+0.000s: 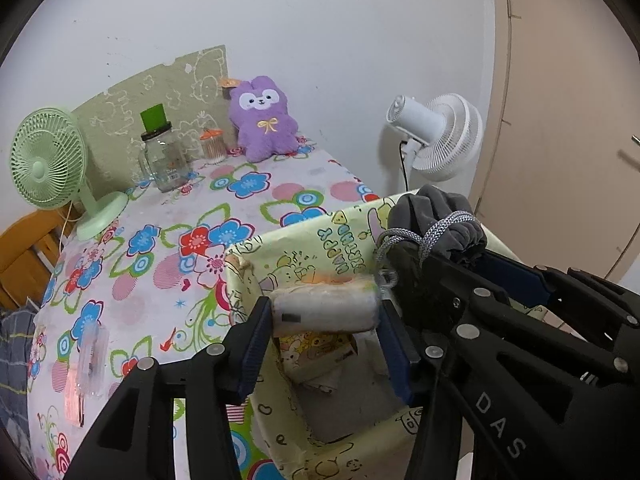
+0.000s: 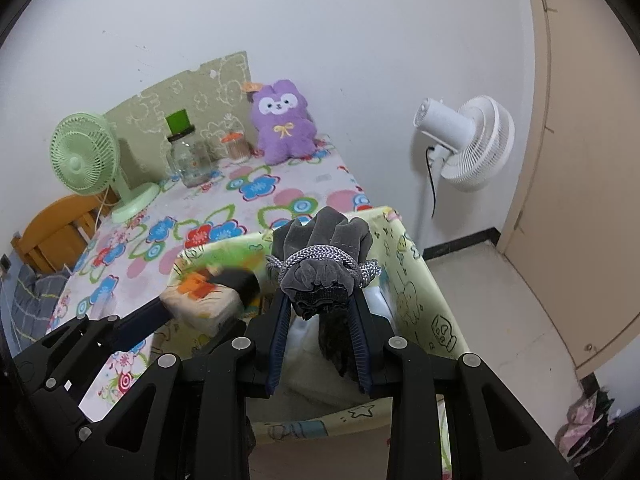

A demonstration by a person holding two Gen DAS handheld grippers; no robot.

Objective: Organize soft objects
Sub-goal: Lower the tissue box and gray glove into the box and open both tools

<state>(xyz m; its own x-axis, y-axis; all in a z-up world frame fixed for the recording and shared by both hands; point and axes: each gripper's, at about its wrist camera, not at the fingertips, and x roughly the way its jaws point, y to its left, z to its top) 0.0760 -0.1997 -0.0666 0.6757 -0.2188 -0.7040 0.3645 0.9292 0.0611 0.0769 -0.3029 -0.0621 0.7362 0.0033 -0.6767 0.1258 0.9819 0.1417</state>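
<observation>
Tissue pack (image 1: 324, 306), lower centre of frame, sits between the half-spread jaws of the left gripper (image 1: 320, 336), above the yellow cartoon-print box (image 1: 280, 248). Right gripper (image 2: 320, 320), centre frame, clamps narrowly on the grey drawstring pouch (image 2: 322, 256) over the same box. Advice: lower each item fully inside the walls before release. Count: one pack, one pouch, one box, one purple plush (image 1: 262, 118) at upper centre.
</observation>
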